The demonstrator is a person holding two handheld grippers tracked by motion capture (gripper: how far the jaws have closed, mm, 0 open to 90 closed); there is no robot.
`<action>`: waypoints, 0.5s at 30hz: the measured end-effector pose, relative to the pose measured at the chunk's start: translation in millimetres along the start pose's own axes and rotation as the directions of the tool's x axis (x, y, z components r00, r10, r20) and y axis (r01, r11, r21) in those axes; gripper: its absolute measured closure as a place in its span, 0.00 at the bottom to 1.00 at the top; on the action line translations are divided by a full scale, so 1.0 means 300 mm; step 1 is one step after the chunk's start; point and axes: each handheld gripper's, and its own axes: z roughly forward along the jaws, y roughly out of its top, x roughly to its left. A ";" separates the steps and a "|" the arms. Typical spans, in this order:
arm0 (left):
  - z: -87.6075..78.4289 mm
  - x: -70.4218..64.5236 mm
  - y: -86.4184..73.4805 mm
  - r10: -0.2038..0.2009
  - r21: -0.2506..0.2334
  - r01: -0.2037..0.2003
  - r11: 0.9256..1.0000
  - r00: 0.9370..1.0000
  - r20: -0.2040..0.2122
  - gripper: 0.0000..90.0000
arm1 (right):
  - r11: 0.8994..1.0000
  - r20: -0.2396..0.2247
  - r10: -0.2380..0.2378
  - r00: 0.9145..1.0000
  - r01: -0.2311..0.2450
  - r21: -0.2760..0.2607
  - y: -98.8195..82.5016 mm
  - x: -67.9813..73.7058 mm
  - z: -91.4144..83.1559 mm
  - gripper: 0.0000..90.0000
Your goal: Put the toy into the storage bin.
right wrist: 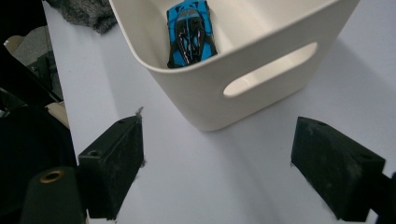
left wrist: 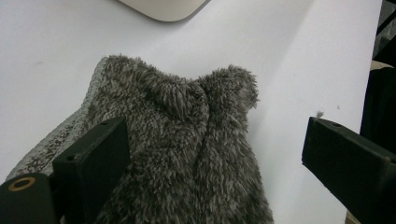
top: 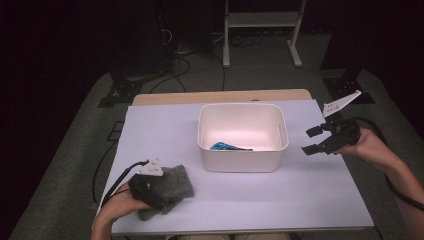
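A grey fuzzy cloth (top: pixel 172 187) (left wrist: pixel 187 154) lies at the front left of the white table cover (top: pixel 260 190). My left gripper (top: pixel 152 192) (left wrist: pixel 215 158) is low over it, open, its jaws straddling the cloth. A white bin (top: pixel 243 137) (right wrist: pixel 261 65) stands mid-table with a blue and black toy car (top: pixel 227 147) (right wrist: pixel 190 33) inside against its near wall. My right gripper (top: pixel 314 140) (right wrist: pixel 233 168) hovers open to the right of the bin, nothing between its jaws.
The bin has a slot handle (right wrist: pixel 270 70) on the side facing the right gripper. Bare table cover (right wrist: pixel 224 186) stretches right of and in front of the bin. Cables and a metal stand (top: pixel 262 30) sit on the floor beyond the table.
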 end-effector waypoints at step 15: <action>0.001 -0.002 -0.002 -0.006 -0.001 0.006 1.000 1.000 -0.007 0.03 | 0.998 -0.022 0.069 0.997 -0.068 0.008 -0.147 -0.020 0.062 0.15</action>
